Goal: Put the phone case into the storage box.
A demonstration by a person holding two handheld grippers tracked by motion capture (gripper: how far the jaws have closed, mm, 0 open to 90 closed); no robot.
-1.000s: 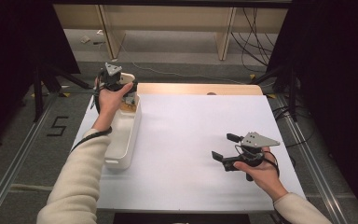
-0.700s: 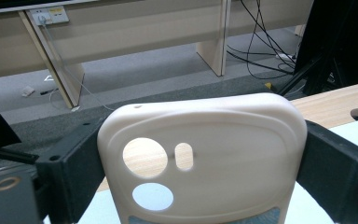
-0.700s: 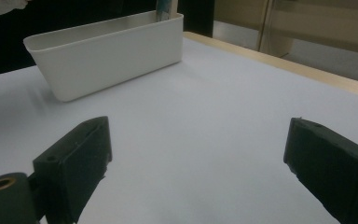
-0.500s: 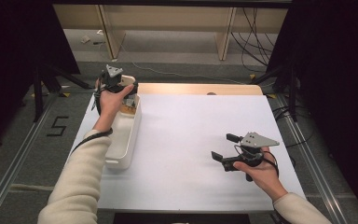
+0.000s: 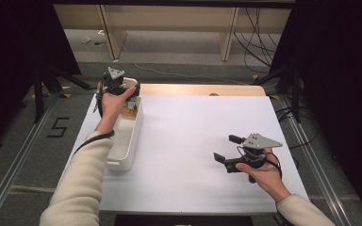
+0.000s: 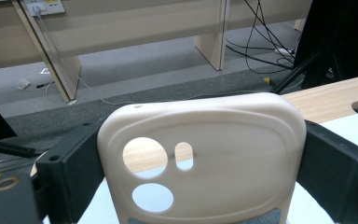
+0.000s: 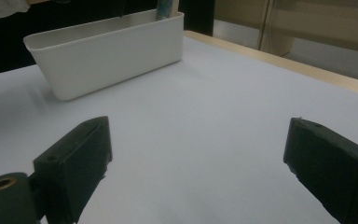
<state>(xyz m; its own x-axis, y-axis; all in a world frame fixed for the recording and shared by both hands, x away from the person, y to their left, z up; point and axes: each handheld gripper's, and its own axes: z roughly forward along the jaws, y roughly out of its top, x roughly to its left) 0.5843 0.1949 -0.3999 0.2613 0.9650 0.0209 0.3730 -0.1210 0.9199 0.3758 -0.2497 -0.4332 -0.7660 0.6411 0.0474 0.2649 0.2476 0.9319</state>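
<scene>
Cream phone case [image 6: 205, 158] sits pinched between the jaws of the left gripper [image 5: 122, 87], held upright above the far end of the white bin [image 5: 125, 141] at the table's [image 5: 193, 132] left edge. Its camera cutouts show the tabletop through them. Over the table's right side, the right gripper [image 5: 226, 150] hovers with jaws spread wide and nothing between them.

This looks like a research lab, not a home. A white-covered work table [image 5: 193, 141] stands on grey carpet floor [image 5: 28, 155], black curtains [image 5: 339, 56] hang at both sides, loose black cables [image 5: 259, 28] lie behind, and a black taped number five [image 5: 58, 127] marks the floor.
</scene>
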